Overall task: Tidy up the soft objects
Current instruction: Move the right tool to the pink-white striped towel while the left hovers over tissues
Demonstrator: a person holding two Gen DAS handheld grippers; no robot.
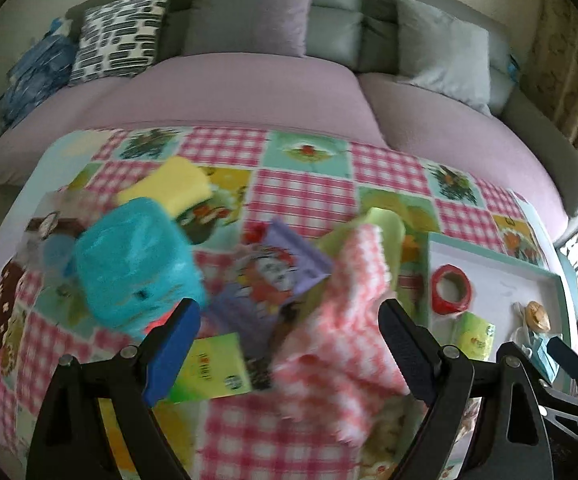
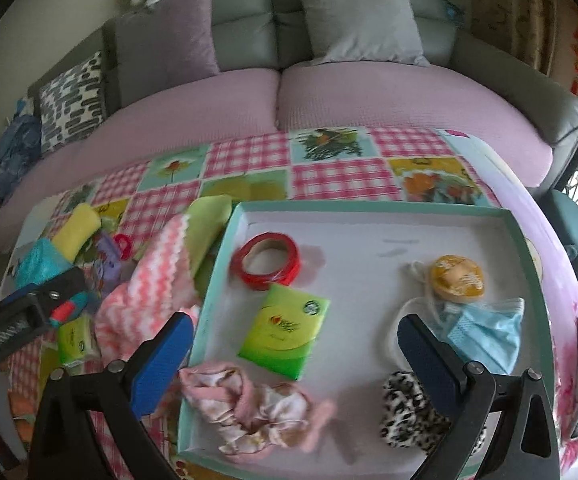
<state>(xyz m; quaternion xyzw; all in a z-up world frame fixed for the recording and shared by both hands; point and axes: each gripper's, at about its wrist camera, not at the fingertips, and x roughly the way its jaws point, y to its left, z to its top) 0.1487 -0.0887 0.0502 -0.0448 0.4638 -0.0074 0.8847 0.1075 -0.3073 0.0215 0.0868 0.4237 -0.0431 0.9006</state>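
Note:
My left gripper (image 1: pixel 287 306) is open above a heap of soft things on the patchwork cloth: a pink-and-white zigzag cloth (image 1: pixel 345 320), a purple packet (image 1: pixel 273 268), a green tissue pack (image 1: pixel 213 368) and a fuzzy teal cube (image 1: pixel 137 264). A yellow sponge (image 1: pixel 169 186) and a light green cloth (image 1: pixel 385 224) lie behind. My right gripper (image 2: pixel 293 322) is open over the teal-rimmed tray (image 2: pixel 369 208). The tray holds a green tissue pack (image 2: pixel 285 330), a pink floral scrunchie (image 2: pixel 257 408), a leopard scrunchie (image 2: pixel 409 412), a blue face mask (image 2: pixel 485 332) and a red tape roll (image 2: pixel 267 262). Neither gripper holds anything.
An orange round item (image 2: pixel 457 278) lies in the tray by the mask. Behind the table stands a sofa with a lilac seat cover (image 2: pixel 369 96) and several cushions. In the right wrist view the left gripper (image 2: pixel 65 300) shows at the left, over the heap.

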